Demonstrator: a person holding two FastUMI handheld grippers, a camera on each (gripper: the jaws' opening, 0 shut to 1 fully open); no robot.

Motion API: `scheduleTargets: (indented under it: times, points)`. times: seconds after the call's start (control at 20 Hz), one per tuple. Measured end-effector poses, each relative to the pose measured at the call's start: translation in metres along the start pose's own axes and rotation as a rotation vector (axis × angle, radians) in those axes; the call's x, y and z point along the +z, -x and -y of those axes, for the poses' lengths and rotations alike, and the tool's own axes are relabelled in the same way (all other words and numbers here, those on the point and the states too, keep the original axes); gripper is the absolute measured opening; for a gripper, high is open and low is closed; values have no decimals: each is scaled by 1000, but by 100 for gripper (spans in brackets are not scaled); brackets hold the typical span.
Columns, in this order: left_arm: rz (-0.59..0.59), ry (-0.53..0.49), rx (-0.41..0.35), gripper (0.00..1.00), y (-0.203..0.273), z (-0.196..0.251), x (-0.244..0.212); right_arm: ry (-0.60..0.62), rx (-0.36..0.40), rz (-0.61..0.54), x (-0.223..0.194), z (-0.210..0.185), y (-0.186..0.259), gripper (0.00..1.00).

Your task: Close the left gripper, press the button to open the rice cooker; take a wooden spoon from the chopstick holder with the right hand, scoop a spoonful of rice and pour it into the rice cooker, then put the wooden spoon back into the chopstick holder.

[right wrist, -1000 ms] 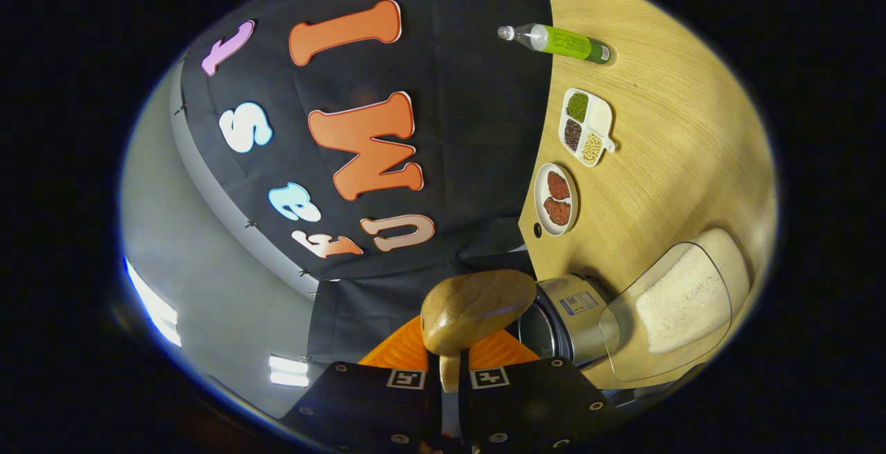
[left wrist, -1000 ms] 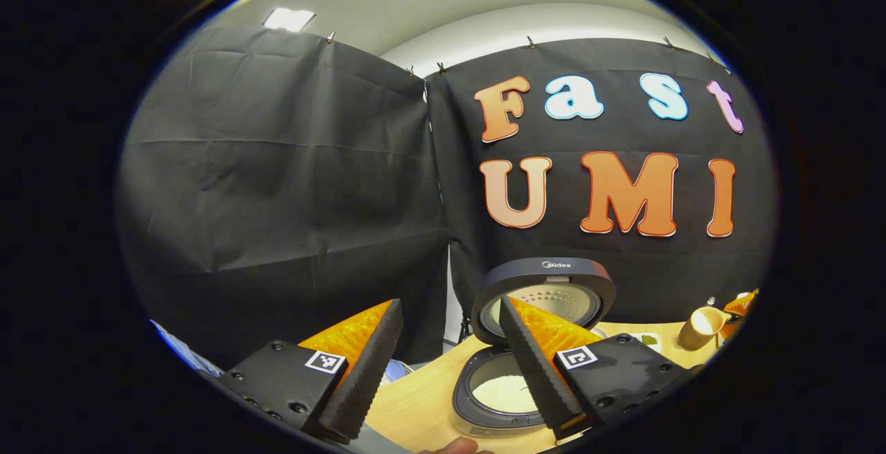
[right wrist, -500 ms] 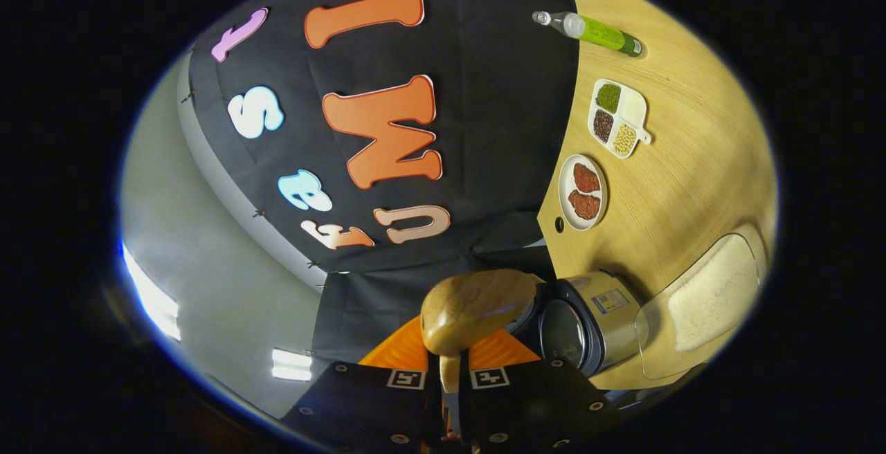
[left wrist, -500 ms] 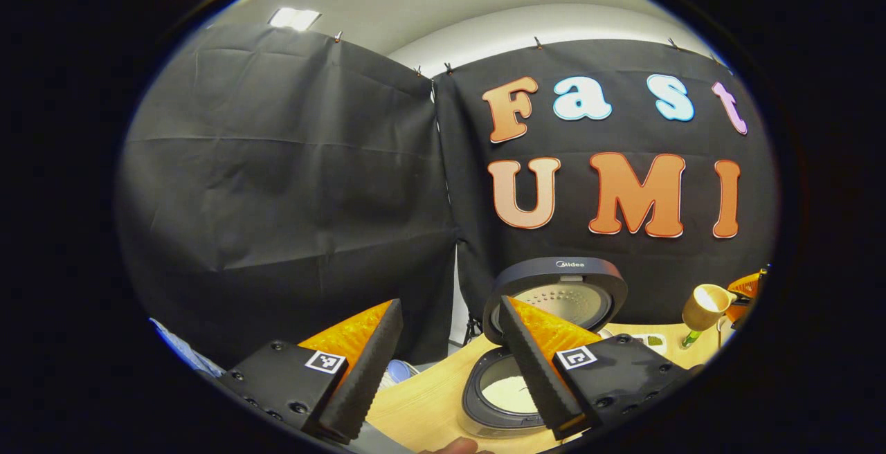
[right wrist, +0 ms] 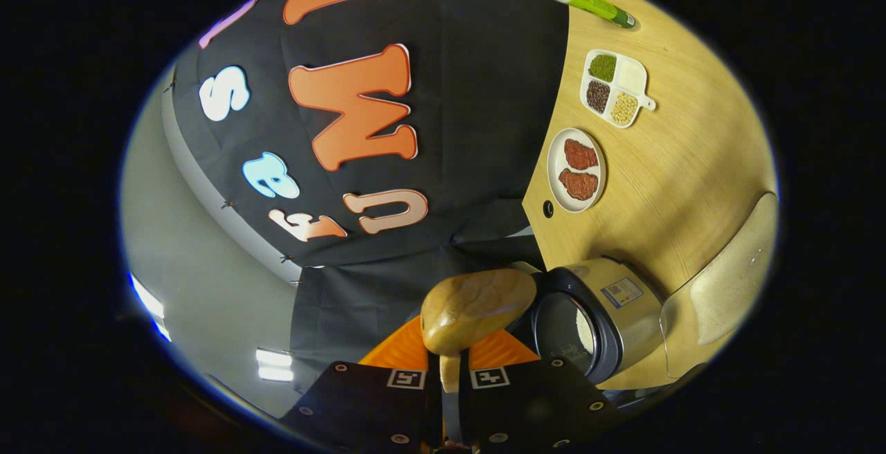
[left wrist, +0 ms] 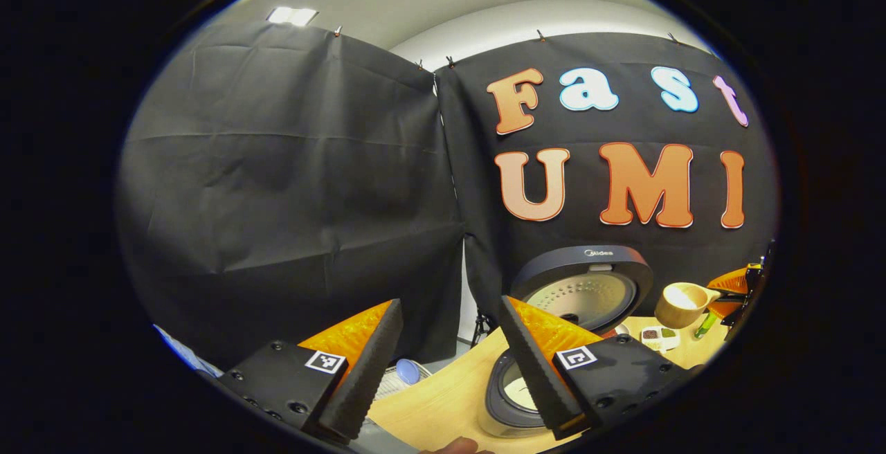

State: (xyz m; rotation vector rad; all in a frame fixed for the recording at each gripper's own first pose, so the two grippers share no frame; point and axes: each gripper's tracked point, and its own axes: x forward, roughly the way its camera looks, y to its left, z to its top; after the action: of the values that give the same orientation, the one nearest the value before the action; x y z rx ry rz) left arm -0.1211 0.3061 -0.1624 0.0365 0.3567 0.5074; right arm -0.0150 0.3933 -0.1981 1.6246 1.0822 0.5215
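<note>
One wooden spoon (right wrist: 477,305) clamped in right tool (right wrist: 448,378), one rice cooker (right wrist: 599,315)

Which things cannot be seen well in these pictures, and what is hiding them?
- Rice cooker pot: left gripper view, its own finger covers most of it.
- Wooden spoon handle: right gripper view, hidden between the shut jaws.
- Rice container: right gripper view, cut by the edge.
- Divided dish contents: left gripper view, too small.
</note>
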Motion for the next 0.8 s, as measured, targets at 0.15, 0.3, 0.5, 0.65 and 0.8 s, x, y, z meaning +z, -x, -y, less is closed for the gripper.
scheduleTargets:
  times: [0.15,0.3,0.5,0.65,0.8]
  points:
    - [-8,-26,-7,87,-13,-12,-6,60,-81,-3,-20,20,-26,9]
    - [-23,-32,-11,87,-26,-25,-11,171,-158,-5,-36,33,-45,9]
    - [-51,-22,-21,87,-42,-37,-24,414,-262,30,-44,41,-59,9]
    - [-69,-14,-30,87,-52,-41,-31,605,-300,61,-47,30,-67,10]
    - [-77,-5,-40,87,-60,-45,-35,743,-321,102,-46,23,-74,10]
